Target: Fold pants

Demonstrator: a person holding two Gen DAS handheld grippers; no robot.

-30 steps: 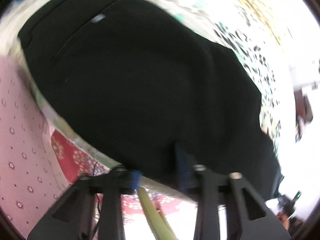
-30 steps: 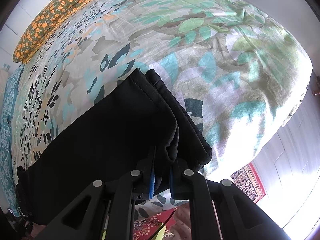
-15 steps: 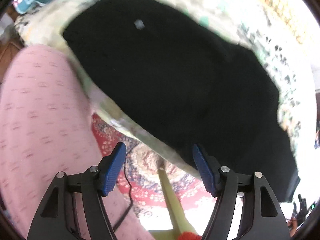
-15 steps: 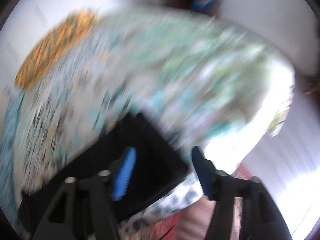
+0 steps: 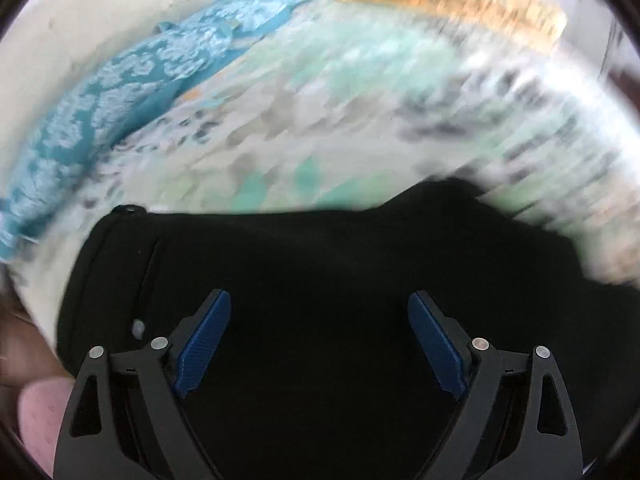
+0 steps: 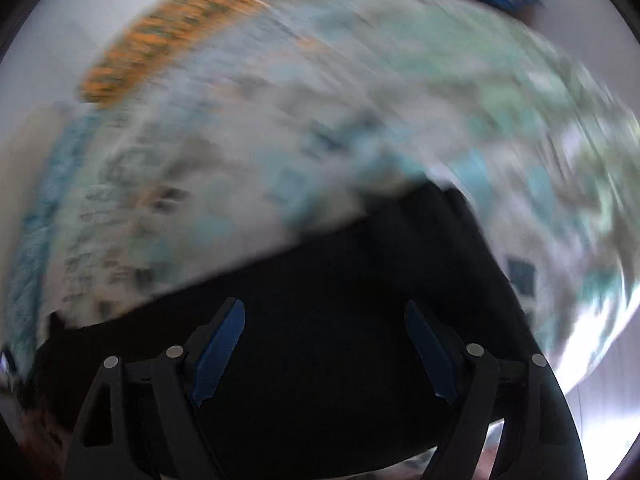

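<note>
Pants (image 5: 340, 320) lie flat, black, along near edge of bed (image 5: 280, 140). Both claws have just been opening: a second ago each pinched cloth, now left gripper (image 5: 319, 334) and right gripper (image 6: 324, 350) gape wide, empty, above fabric. Fold released; next grasp pending, by my judgement.

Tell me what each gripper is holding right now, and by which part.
Nothing. The left gripper and right gripper have just been opening and stand open above the black pants on the bed; no fabric is pinched.
</note>
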